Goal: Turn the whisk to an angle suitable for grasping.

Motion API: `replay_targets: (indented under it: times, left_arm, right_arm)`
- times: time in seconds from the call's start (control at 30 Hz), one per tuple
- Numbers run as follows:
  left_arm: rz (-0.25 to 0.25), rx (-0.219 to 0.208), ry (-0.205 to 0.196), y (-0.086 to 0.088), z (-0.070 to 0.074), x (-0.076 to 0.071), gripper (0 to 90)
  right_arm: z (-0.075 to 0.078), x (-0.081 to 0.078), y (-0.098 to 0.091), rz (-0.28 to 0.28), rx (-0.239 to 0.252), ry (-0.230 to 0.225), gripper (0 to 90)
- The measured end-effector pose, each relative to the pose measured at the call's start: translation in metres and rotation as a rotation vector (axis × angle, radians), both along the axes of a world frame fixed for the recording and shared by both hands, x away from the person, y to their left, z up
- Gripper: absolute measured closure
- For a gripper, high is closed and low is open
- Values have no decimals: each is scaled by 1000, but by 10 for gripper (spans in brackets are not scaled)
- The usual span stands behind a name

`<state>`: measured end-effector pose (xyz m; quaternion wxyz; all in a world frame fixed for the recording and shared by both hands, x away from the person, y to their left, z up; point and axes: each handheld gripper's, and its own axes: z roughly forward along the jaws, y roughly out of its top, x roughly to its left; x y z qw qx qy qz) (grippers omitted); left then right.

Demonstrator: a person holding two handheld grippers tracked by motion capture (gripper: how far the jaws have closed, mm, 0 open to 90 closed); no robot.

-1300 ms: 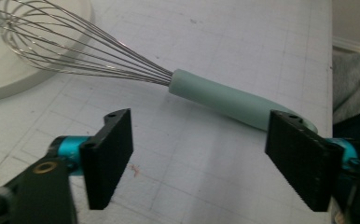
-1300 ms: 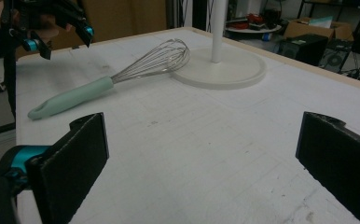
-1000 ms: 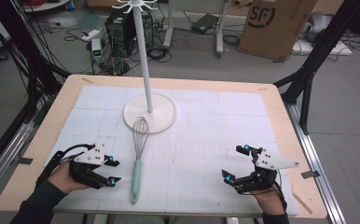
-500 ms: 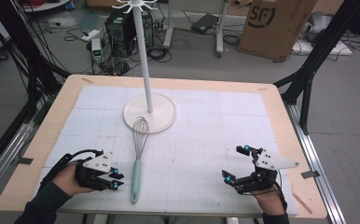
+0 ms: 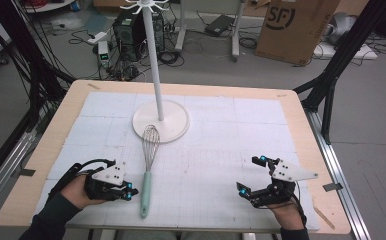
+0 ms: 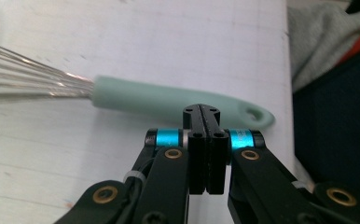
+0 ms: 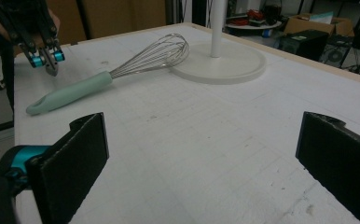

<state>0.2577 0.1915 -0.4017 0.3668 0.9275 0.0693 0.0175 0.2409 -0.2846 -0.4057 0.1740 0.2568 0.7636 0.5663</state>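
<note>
A whisk (image 5: 145, 190) with a mint-green handle and a wire head lies on the white mat, its head resting on the base of a white stand (image 5: 161, 121). My left gripper (image 5: 132, 192) sits just left of the handle, near its lower end. Its jaws have just been closing and now stand shut with nothing between them. In the left gripper view the shut tips (image 6: 201, 112) sit in front of the handle (image 6: 169, 100), and I cannot tell whether they touch it. My right gripper (image 5: 251, 174) rests open at the mat's right front, its jaws (image 7: 206, 154) wide apart and empty.
The white stand's pole (image 5: 152, 55) rises from a round base at the table's middle back. A wooden table edge (image 5: 301, 125) frames the mat. A person's clothing (image 6: 336, 93) lies close to the table's near edge. Boxes, cables and a computer stand on the floor behind.
My left gripper has shifted slightly right toward the whisk handle and its jaws have gone from open to shut. The right gripper and the whisk have stayed put.
</note>
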Motion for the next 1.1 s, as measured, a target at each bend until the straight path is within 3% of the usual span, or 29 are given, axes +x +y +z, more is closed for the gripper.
replay_targets:
  times: [0.2, 0.43, 0.73, 1.1]
  left_arm:
    - [17, 13, -32, -14, 7, 12, 897]
    - [-31, 41, -46, -33, 7, 24, 897]
    - [-37, 61, -82, -46, 6, 35, 898]
    - [-23, 89, -69, -56, 0, 49, 897]
  right_arm:
    - [0, 1, 1, 5, -3, -3, 13]
    - [-3, 1, 2, 7, -5, 6, 13]
    - [-4, 3, 2, 10, -6, -2, 13]
    - [-5, 3, 4, 18, -9, 13, 13]
